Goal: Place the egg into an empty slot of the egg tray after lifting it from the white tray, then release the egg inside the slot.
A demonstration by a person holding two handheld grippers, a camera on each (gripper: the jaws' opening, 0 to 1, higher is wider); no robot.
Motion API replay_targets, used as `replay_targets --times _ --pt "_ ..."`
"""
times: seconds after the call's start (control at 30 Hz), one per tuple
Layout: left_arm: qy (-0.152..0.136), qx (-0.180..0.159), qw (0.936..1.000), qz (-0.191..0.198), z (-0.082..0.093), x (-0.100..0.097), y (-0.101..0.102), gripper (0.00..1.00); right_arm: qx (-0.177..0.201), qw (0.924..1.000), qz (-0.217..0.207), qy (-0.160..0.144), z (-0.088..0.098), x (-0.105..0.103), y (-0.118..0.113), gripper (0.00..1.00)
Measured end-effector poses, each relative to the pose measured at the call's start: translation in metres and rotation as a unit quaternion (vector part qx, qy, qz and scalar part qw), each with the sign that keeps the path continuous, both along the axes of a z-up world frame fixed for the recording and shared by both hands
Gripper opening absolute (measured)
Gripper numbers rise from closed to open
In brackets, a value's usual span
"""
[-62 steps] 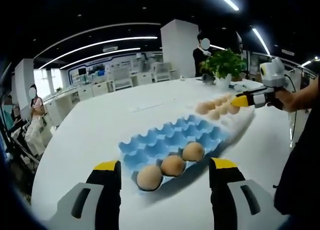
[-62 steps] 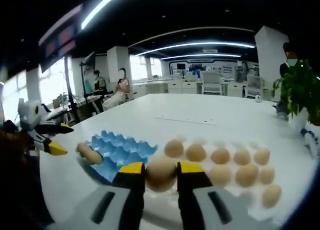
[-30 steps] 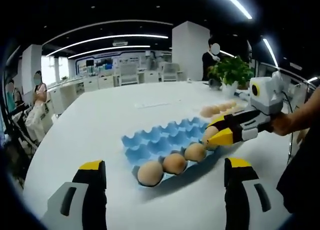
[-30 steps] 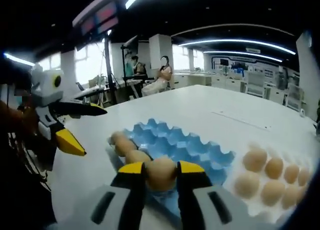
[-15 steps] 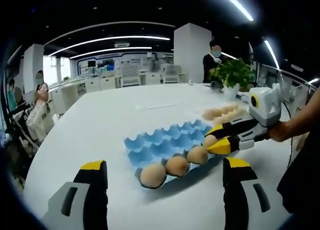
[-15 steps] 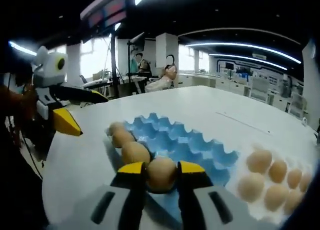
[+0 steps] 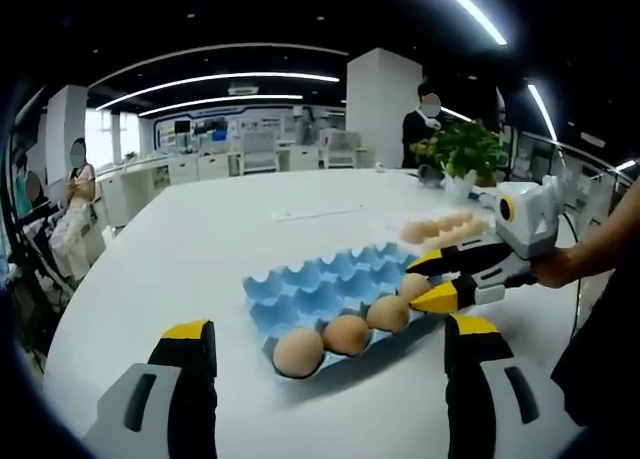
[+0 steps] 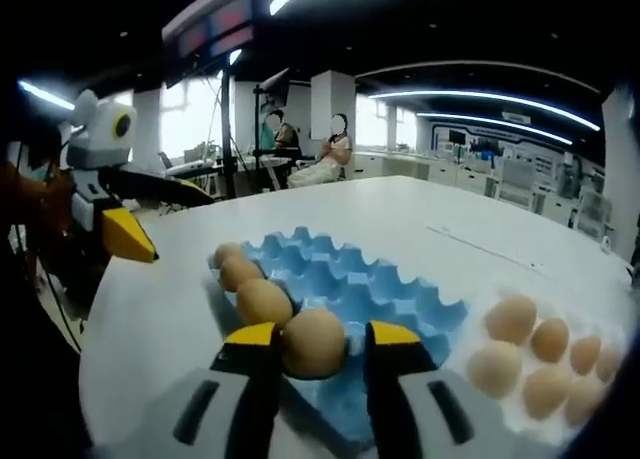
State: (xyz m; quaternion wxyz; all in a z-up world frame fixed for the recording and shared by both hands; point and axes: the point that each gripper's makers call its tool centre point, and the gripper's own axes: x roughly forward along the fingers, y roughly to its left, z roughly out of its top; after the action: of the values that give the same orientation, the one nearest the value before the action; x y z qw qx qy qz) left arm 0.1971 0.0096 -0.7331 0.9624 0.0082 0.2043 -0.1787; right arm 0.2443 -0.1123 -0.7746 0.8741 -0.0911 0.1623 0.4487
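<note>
Right gripper view shows the change: the right tongs (image 8: 318,341), clamped on the egg (image 8: 313,343) half a second ago, now stand with jaws spread, a gap visible on the right side of the shell, so the egg sits released in the front-row slot of the blue egg tray (image 8: 380,289), fourth in a line with three seated eggs (image 8: 263,301); I judge the placing done, with only the withdrawal left; going left to right, the left tongs (image 8: 125,234) hang open and empty off the tray's left end, then the moulded blue tray with its peaked, matte cups, then the white tray (image 8: 590,369) bearing rows of smooth tan eggs on the glossy white counter (image 8: 400,209); in the left gripper view the left tongs (image 7: 325,339) frame the tray (image 7: 320,284), and the right tongs (image 7: 435,279) straddle the egg (image 7: 414,285).
</note>
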Motion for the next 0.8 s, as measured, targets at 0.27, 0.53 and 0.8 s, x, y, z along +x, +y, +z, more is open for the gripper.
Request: replay_targets --times 0.27,0.53,0.8 --pt "0.004 0.002 1.0 0.0 -0.001 -0.001 -0.002 0.95 0.005 0.9999 -0.004 0.012 0.002 -0.01 -0.012 0.32" --pt "0.0 -0.002 1.0 -0.004 0.002 0.002 -0.008 0.94 0.012 0.9993 -0.035 0.009 0.008 -0.006 -0.041 0.31" --pt "-0.002 -0.004 0.9999 -0.013 0.004 0.005 -0.016 0.93 0.001 0.9967 -0.081 0.005 0.009 0.0 -0.082 0.31"
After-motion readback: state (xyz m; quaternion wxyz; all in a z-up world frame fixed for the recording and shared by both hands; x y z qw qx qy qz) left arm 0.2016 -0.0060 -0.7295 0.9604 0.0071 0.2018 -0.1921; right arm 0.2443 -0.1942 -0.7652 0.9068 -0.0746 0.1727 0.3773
